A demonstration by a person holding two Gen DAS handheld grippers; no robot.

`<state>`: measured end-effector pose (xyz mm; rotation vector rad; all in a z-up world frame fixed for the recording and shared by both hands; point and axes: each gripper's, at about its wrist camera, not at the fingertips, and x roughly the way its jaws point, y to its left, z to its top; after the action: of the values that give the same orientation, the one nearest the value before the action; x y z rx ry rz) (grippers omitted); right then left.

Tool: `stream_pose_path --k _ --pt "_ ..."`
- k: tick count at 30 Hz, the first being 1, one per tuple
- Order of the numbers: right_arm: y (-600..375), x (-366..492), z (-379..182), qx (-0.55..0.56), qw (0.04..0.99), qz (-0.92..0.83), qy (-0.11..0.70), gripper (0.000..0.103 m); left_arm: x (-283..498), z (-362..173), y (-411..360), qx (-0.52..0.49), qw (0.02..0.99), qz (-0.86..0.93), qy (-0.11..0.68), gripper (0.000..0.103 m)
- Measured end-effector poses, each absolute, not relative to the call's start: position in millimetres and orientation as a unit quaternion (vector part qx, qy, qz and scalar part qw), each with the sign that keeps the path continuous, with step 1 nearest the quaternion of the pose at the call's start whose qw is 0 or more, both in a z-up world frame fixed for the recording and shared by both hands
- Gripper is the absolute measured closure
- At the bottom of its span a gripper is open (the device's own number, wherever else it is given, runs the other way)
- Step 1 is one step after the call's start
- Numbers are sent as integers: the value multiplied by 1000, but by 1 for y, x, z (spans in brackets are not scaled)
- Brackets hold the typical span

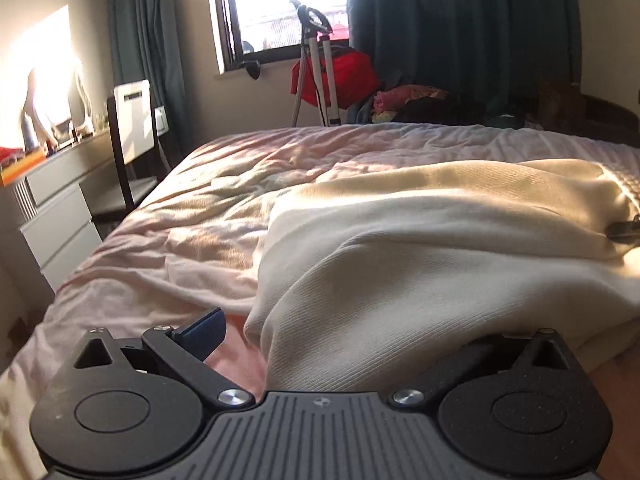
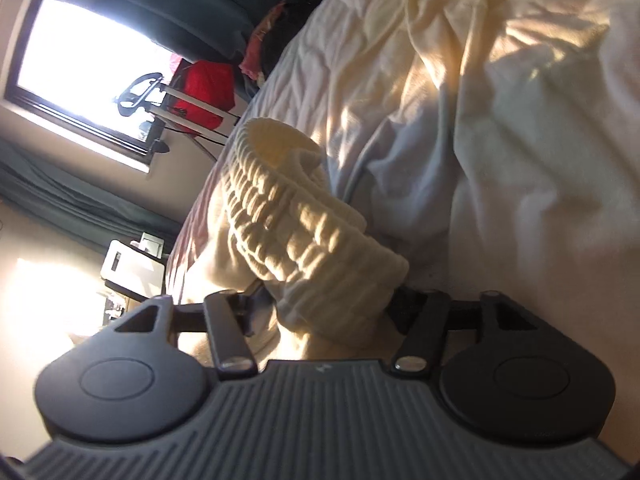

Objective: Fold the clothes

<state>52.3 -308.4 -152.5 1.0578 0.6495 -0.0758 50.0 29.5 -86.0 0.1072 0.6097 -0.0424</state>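
Note:
A cream knit garment (image 1: 420, 248) lies partly folded on the pink bed sheet (image 1: 180, 216). My left gripper (image 1: 320, 344) stands wide open at the garment's near edge; its left finger (image 1: 204, 330) lies bare on the sheet and the cloth drapes over the right one. In the right wrist view, my right gripper (image 2: 328, 308) is shut on the garment's ribbed hem (image 2: 288, 232), which bunches up between the fingers. The tip of the right gripper also shows in the left wrist view (image 1: 624, 229) at the garment's far right edge.
A white drawer unit (image 1: 56, 220) and a dark chair (image 1: 132, 140) stand left of the bed. A tripod (image 1: 316, 76), a red bag (image 1: 348, 76) and a clothes pile (image 1: 408, 100) sit beyond the bed under the window. Dark curtains hang behind.

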Motion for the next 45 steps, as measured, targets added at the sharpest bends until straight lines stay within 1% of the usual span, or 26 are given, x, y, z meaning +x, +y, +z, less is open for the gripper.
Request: stream_pose_path --k 1,3,8,11,16,18,20,23,25,29,32,35,38,40,41,42,43,44,45 --pt "-307 54 -156 494 809 -32 316 23 51 -86 36 29 950 -22 311 0" --pt "-304 56 -161 493 802 -25 337 23 55 -85 48 -11 944 -24 328 0" --pt "-303 65 -171 501 792 -6 348 21 55 -87 65 -79 932 -30 353 0" --pt "-295 72 -172 481 800 5 358 12 58 -89 70 -105 925 -31 363 0" --pt "-276 71 -153 427 833 42 350 13 63 -92 82 -153 907 -39 391 0" --pt "-270 67 -145 406 846 47 342 29 66 -94 89 -182 891 -53 413 0" --pt "-270 64 -144 396 849 29 347 50 65 -98 99 -228 863 -92 441 0" --pt "-278 59 -137 417 846 15 333 63 56 -102 122 -311 820 -136 461 0" --pt "-279 56 -130 417 850 10 320 66 49 -102 140 -368 798 -151 452 0" --pt "-274 54 -120 393 866 -1 309 68 43 -99 169 -459 781 -150 396 0" --pt "-275 55 -121 394 866 -3 308 68 49 -102 174 -483 779 -141 374 0" --pt "-273 56 -122 388 869 -5 308 68 69 -113 164 -473 772 -130 404 1" --pt "-270 57 -122 379 873 -6 306 68 79 -118 150 -453 778 -155 407 8" --pt "-269 56 -121 374 876 -5 304 68 80 -116 144 -423 796 -153 405 13" --pt "-268 55 -117 376 877 -2 299 68 80 -114 141 -408 805 -152 403 22" --pt "-267 54 -114 377 878 1 294 69 79 -112 142 -400 811 -157 398 36" --pt "-267 53 -110 378 880 3 288 71 77 -109 142 -393 816 -161 392 41" --pt "-266 52 -106 380 881 7 283 72 75 -104 142 -386 822 -164 385 52" --pt "-265 50 -100 381 883 12 275 72 73 -99 141 -380 828 -167 377 60"
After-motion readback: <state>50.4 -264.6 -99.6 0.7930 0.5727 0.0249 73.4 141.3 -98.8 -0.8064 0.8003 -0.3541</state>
